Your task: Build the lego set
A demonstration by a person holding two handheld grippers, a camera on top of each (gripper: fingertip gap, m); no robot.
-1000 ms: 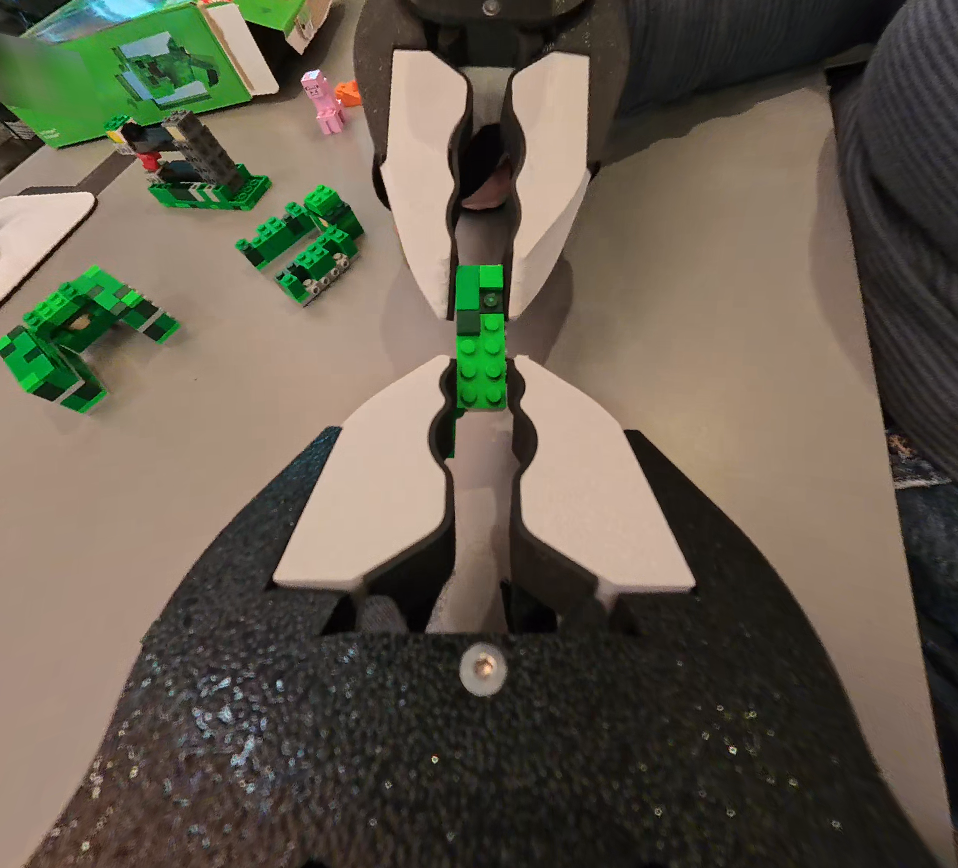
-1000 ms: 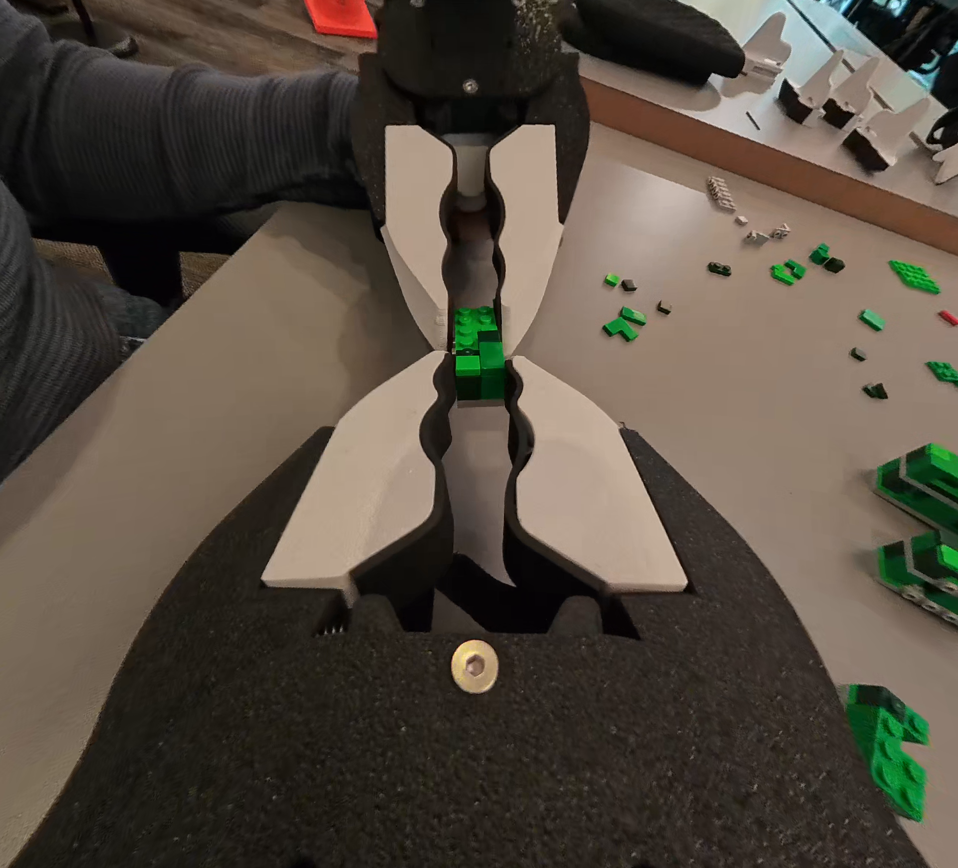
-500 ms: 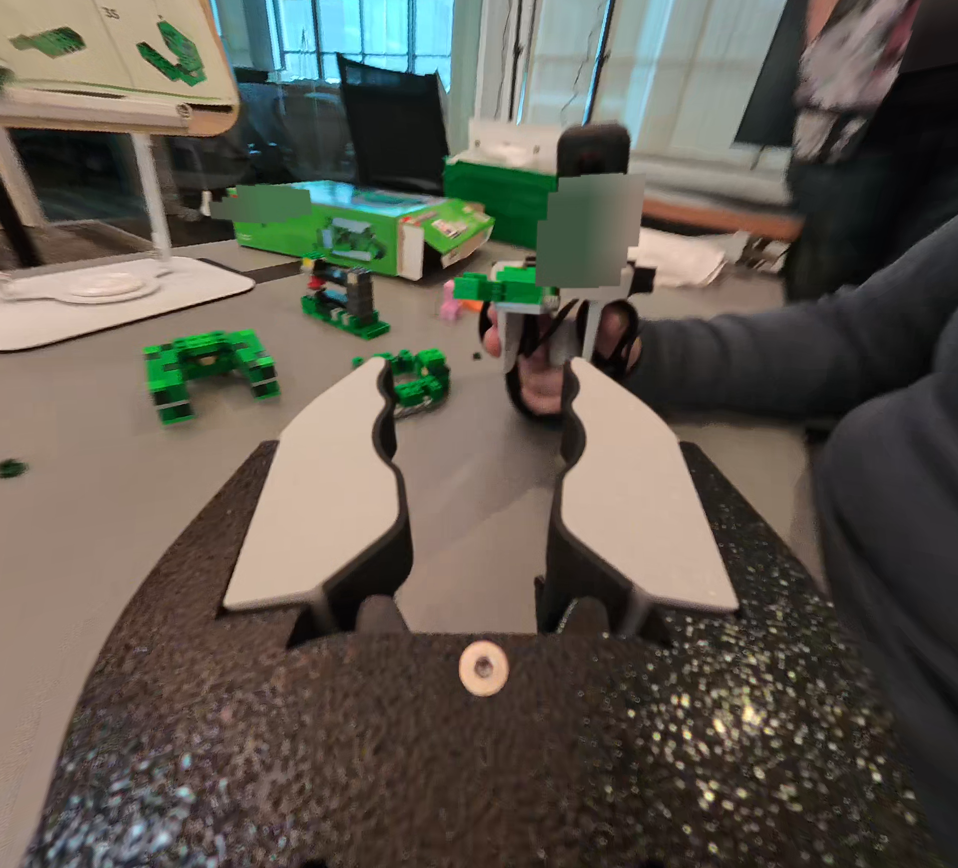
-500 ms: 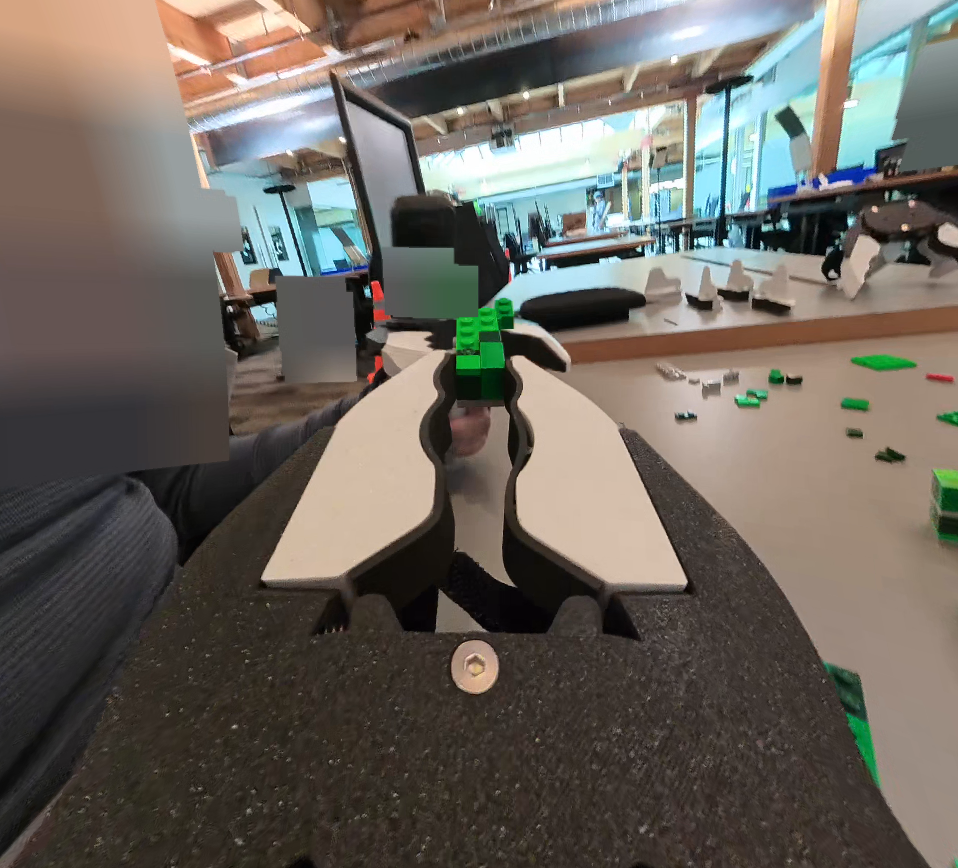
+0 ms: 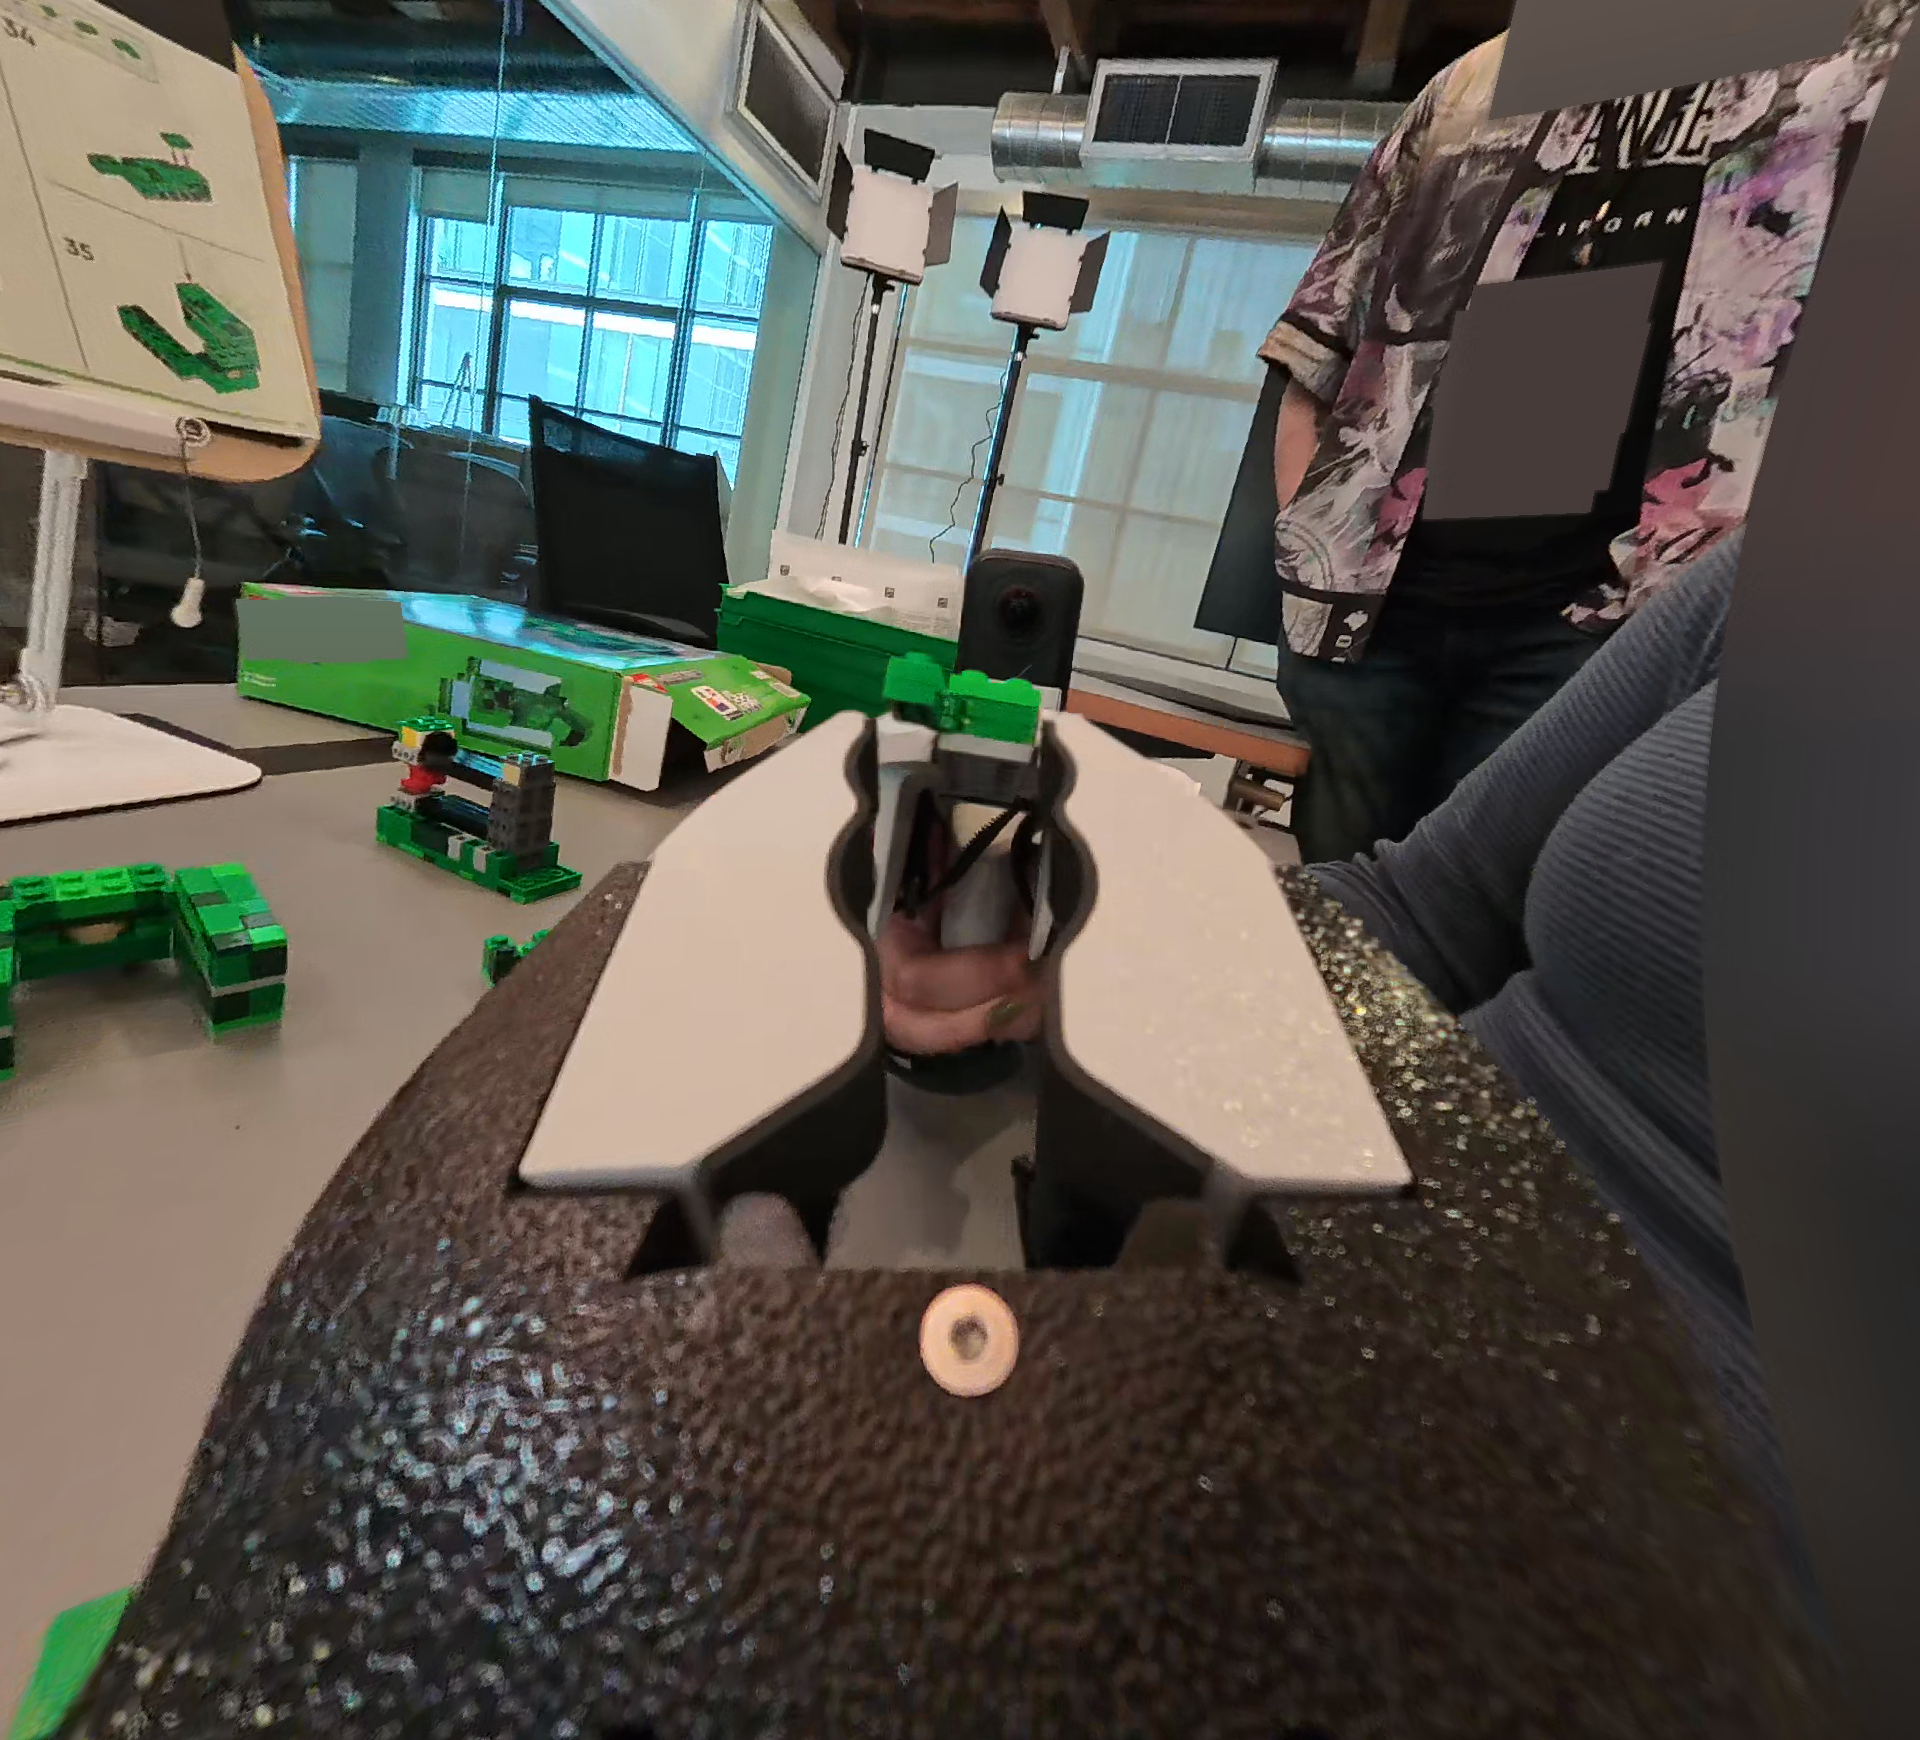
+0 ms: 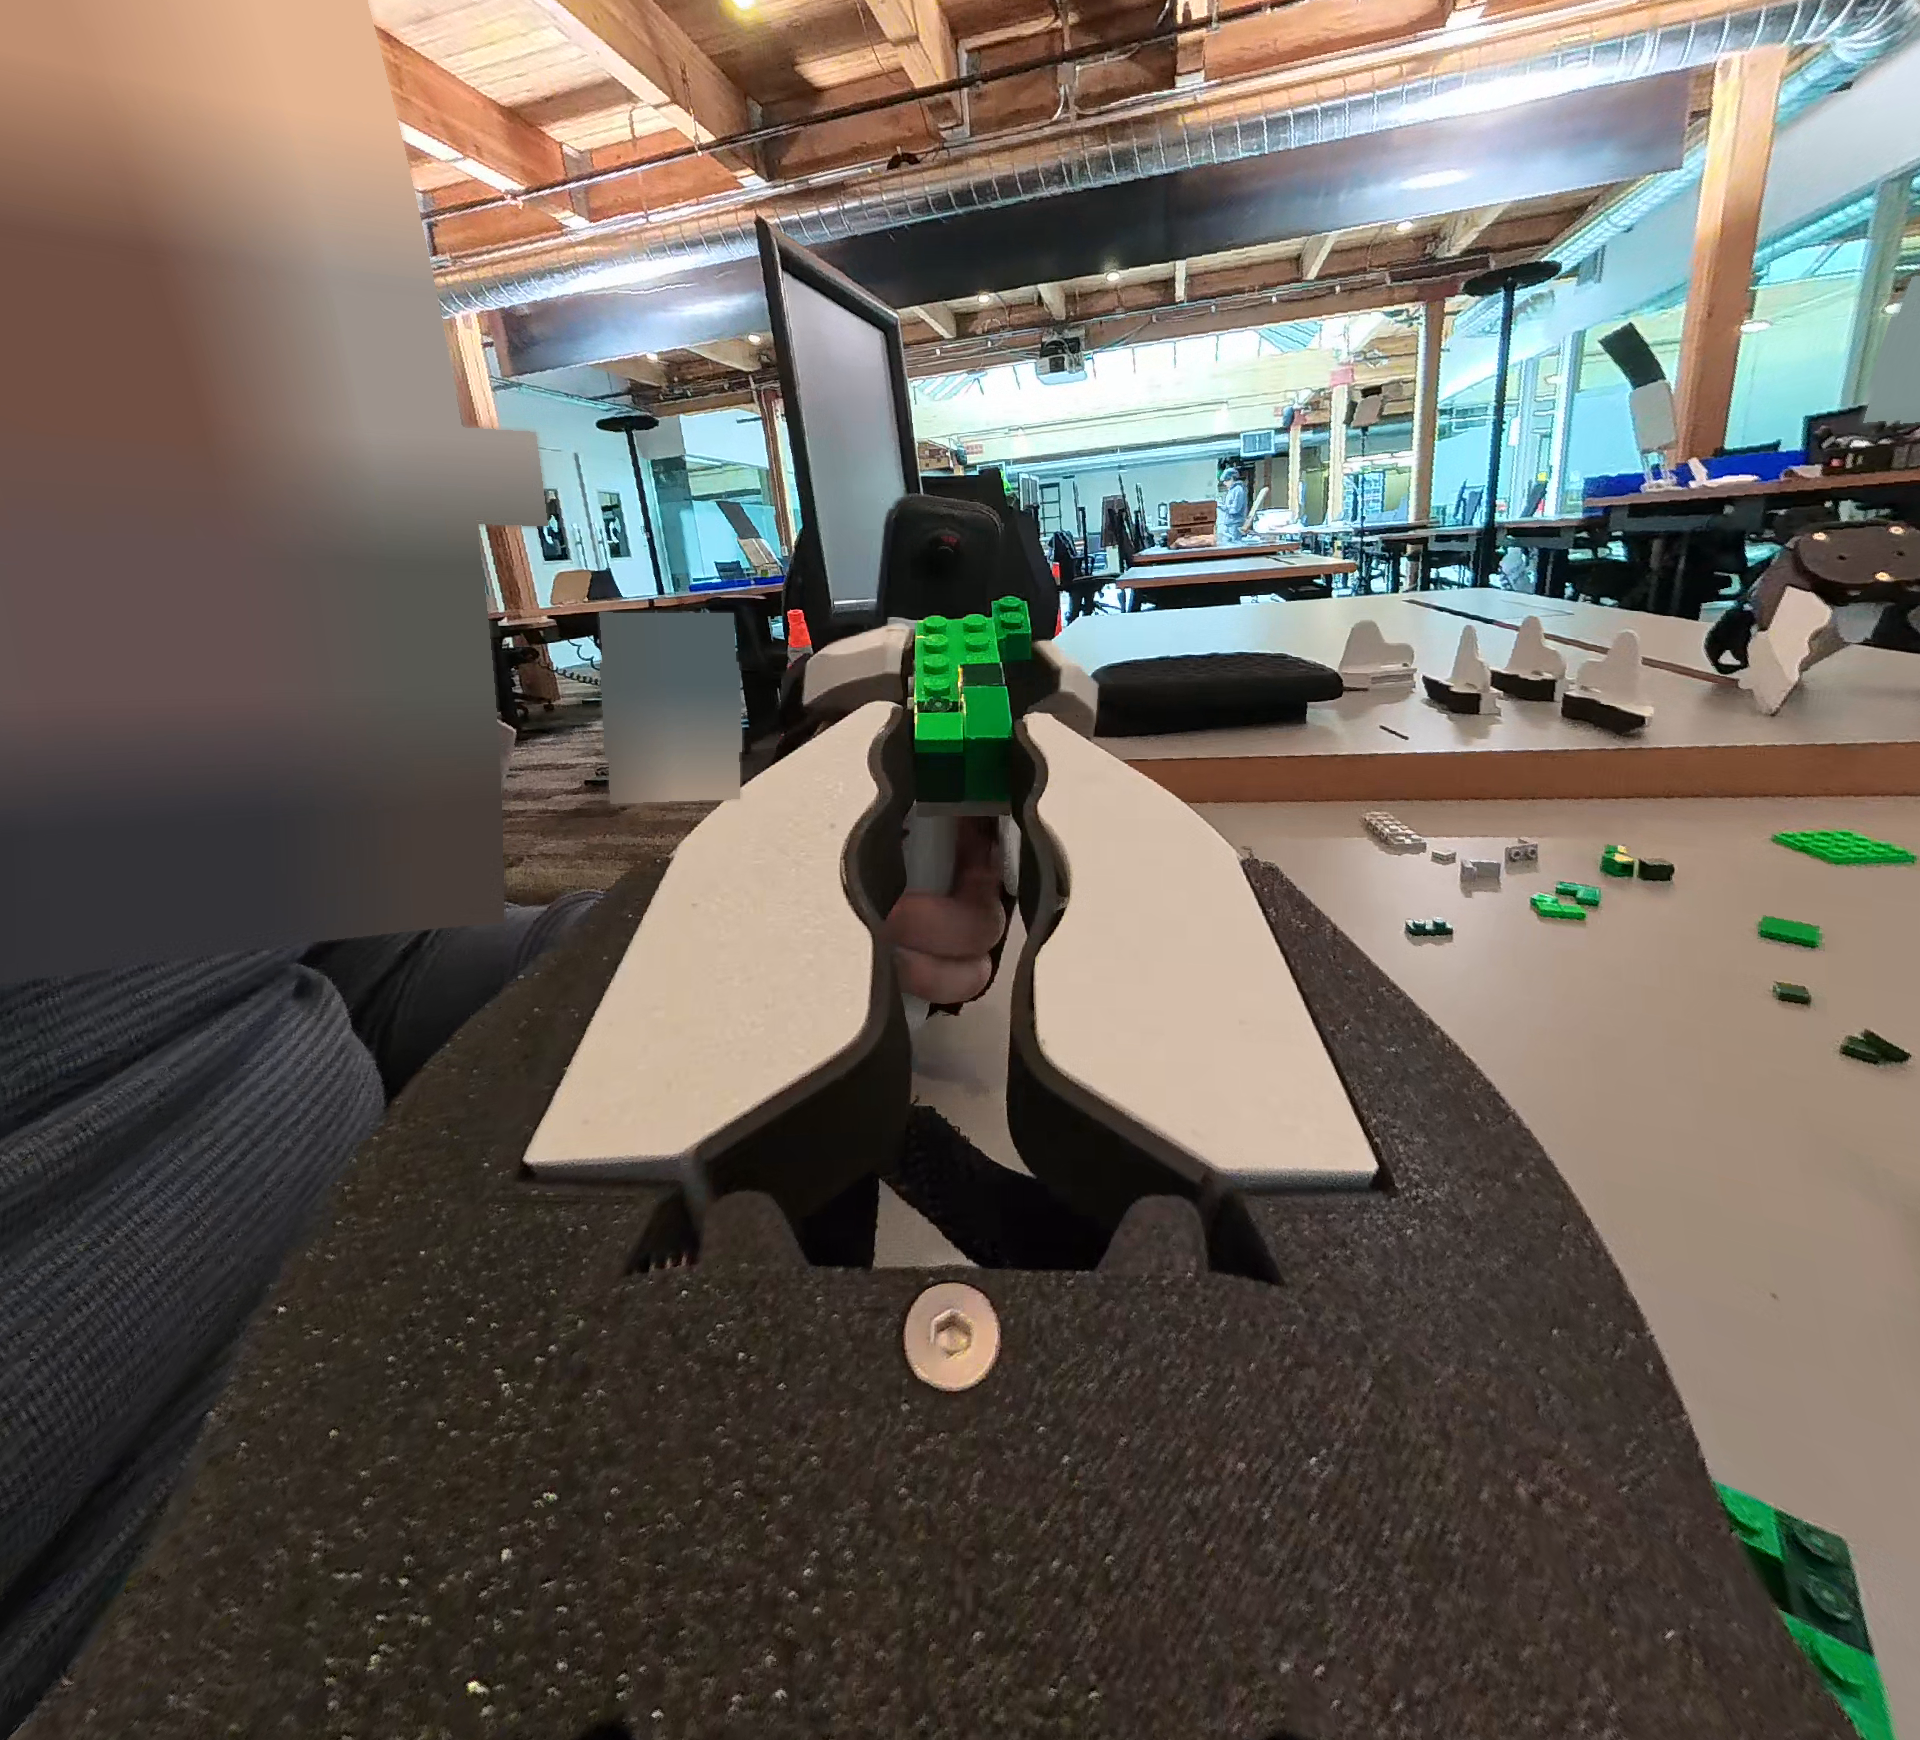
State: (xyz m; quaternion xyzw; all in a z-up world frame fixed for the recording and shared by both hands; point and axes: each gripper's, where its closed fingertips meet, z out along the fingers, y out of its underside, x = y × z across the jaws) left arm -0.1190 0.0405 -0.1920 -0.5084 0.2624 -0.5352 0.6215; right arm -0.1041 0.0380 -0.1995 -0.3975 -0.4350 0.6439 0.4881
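A small green brick assembly [image 5: 961, 698] is held up in the air between both grippers, which face each other. My right gripper [image 6: 964, 734] is shut on the near end of the assembly [image 6: 961, 703]. My left gripper [image 5: 951, 734] has its tips closed in on either side of the other end and appears to grip it. In the right wrist view, one of the left gripper's white fingers [image 6: 852, 667] flanks the far end of the assembly. A hand shows behind each pair of fingers.
On the grey table [image 5: 156, 1223] stand a green arch build [image 5: 135, 921], a small black-and-grey build [image 5: 468, 817] and an open green box [image 5: 499, 682]. An instruction booklet [image 5: 135, 236] stands at the left. Loose pieces [image 6: 1558, 901] lie to the right. A person [image 5: 1558, 340] stands behind. Left and right tips are no more than a few centimetres apart. The small black-and-grey build [image 5: 468, 817] is about 30 cm from both grippers' fingertips.
Both grippers tilted up from the table. My left gripper let go of the assembly, opened wide, and has now closed back around its other end. The right gripper kept its hold throughout.
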